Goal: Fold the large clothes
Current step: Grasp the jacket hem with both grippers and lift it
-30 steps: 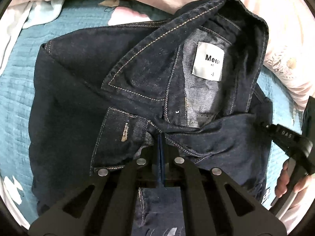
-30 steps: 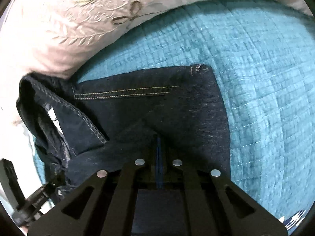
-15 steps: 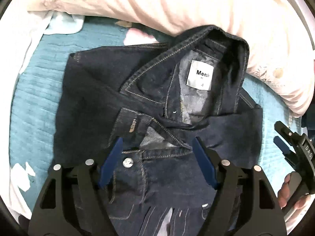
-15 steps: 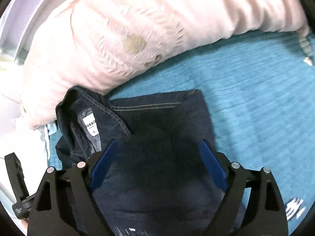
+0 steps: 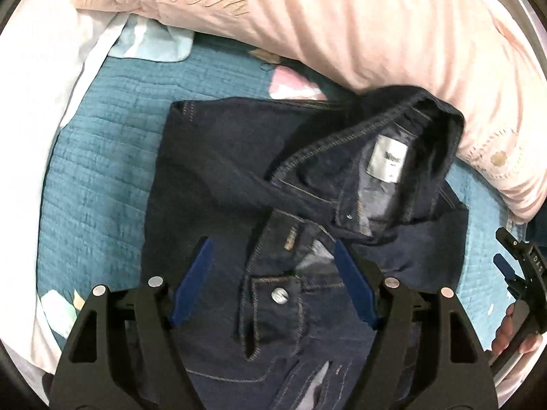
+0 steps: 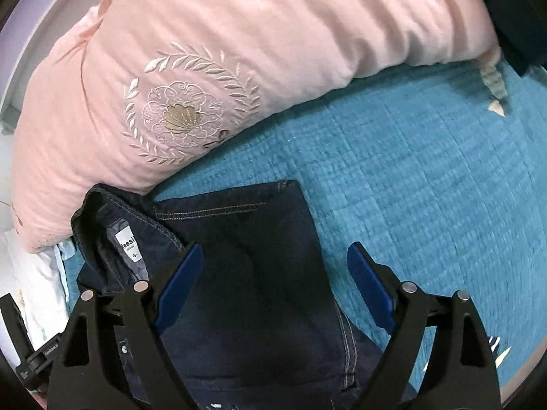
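Observation:
A dark blue denim jacket (image 5: 218, 184) lies folded on the teal quilt (image 5: 102, 184), collar and white label (image 5: 388, 162) toward the pink pillow. My left gripper (image 5: 271, 249) hangs above the jacket's buttoned front, open, blue pads apart and holding nothing. In the right wrist view the same jacket (image 6: 259, 273) lies below my right gripper (image 6: 275, 256), which is also open and empty above the folded right side. The right gripper's body and a hand show at the left wrist view's right edge.
A large pink embroidered pillow (image 6: 212, 68) lies just beyond the jacket's collar. White bedding (image 5: 37, 109) lies at the left. The teal quilt (image 6: 427, 188) stretches to the right of the jacket. A dark object (image 6: 516, 17) sits at the far right.
Both grippers were shut on the denim a second ago; both have opened, let the fabric go and risen, so more pillow and quilt show now.

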Motion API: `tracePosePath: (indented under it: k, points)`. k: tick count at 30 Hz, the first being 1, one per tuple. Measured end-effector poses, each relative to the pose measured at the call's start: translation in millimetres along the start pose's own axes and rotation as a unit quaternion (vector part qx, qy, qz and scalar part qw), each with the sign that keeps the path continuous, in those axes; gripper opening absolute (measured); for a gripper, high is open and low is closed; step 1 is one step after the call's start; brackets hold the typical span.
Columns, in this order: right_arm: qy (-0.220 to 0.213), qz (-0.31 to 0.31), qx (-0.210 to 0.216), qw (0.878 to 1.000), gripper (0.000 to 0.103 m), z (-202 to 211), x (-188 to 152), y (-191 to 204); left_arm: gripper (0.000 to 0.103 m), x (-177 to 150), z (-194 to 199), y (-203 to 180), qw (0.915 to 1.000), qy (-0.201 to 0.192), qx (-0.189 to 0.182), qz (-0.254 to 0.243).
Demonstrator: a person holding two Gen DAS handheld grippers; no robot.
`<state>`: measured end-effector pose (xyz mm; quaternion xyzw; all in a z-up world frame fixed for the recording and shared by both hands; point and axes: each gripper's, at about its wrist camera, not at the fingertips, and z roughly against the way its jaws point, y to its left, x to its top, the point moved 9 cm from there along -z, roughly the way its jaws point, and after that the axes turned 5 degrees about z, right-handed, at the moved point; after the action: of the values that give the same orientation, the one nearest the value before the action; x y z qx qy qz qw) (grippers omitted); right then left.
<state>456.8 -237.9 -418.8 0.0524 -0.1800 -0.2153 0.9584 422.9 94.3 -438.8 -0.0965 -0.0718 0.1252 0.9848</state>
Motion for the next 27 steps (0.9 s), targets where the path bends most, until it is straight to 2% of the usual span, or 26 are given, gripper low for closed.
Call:
tracePosePath:
  k: [3, 6, 11, 13, 20, 23, 27]
  points:
    - [0.012, 0.007, 0.007, 1.000, 0.083, -12, 8, 6, 0.074, 15, -7, 9, 1.0000, 0.004, 0.006, 0.006]
    - [0.028, 0.032, -0.004, 0.999, 0.083, -30, 20, 7, 0.074, 35, -18, 26, 0.9992, 0.018, -0.007, 0.036]
    - [0.073, 0.056, 0.014, 0.996, 0.054, -64, 28, 10, 0.074, 67, -38, 45, 0.9975, 0.031, -0.014, 0.061]
    - [0.092, 0.062, 0.010, 0.994, 0.050, -78, 28, 8, 0.074, 77, -47, 52, 0.9963, 0.042, -0.013, 0.074]
    - [0.117, 0.069, -0.003, 0.991, 0.048, -101, 28, 3, 0.073, 107, -79, 64, 0.9934, 0.073, -0.018, 0.086]
    - [0.121, 0.083, -0.032, 0.989, 0.038, -104, 26, 2, 0.064, 111, -82, 65, 0.9937, 0.074, -0.012, 0.084]
    - [0.115, 0.100, -0.062, 0.986, 0.035, -98, 30, 3, 0.053, 114, -82, 64, 0.9947, 0.074, -0.006, 0.072]
